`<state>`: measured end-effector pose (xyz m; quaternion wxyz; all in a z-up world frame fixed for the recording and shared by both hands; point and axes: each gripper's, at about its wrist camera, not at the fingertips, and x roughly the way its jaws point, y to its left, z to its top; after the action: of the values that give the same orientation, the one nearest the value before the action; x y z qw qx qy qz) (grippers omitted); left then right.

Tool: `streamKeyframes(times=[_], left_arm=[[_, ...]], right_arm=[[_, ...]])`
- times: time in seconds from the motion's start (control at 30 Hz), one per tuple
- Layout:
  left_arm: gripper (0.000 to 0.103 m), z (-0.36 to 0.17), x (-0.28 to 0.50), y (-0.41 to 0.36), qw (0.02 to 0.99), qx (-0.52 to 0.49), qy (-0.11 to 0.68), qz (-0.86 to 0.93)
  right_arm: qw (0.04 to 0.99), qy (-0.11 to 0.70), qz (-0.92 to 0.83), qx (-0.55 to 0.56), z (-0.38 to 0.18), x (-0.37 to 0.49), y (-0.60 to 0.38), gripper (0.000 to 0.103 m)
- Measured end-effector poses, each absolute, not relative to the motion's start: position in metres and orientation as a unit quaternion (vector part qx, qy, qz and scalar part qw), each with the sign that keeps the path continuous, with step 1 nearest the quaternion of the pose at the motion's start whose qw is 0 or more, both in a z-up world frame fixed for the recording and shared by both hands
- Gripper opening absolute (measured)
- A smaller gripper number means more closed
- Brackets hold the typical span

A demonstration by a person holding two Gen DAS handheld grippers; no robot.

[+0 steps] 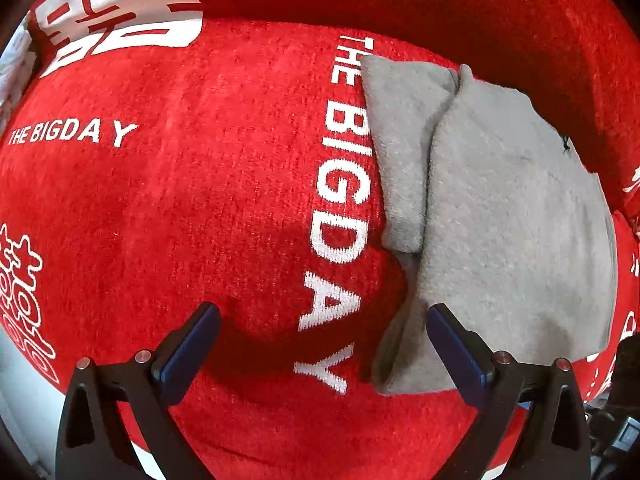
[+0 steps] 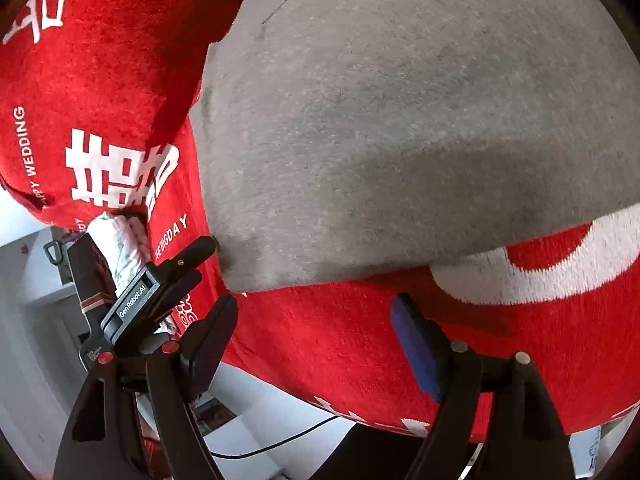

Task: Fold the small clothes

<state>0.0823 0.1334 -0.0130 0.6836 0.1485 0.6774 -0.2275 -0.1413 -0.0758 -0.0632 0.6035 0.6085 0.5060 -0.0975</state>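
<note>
**Grey garment folded on red blanket, both grippers open**

The left gripper [image 1: 322, 320] hangs over the red blanket [image 1: 180, 200], jaws spread wide with nothing between them; its right finger just overlaps the near corner of the grey garment [image 1: 500, 216]. The garment lies folded right of the "THE BIG DAY" lettering [image 1: 340, 208]. The right gripper [image 2: 316, 320] stands open and empty just beside the garment's near edge.

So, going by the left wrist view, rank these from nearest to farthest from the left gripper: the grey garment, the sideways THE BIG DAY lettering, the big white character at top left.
From the left gripper:
1. Sideways THE BIG DAY lettering, running up between the fingers.
2. Grey garment, by the right finger; too close to call against the lettering.
3. Big white character, far top left.
</note>
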Motion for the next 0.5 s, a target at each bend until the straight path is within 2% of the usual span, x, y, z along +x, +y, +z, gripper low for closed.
streamKeyframes(times=[0.5], left_arm=[[0.103,-0.013,0.081,0.132,0.681,0.165,0.674,-0.232]], right_arm=[[0.566,0.432,-0.098,0.696,-0.084,-0.154,-0.075,0.082]])
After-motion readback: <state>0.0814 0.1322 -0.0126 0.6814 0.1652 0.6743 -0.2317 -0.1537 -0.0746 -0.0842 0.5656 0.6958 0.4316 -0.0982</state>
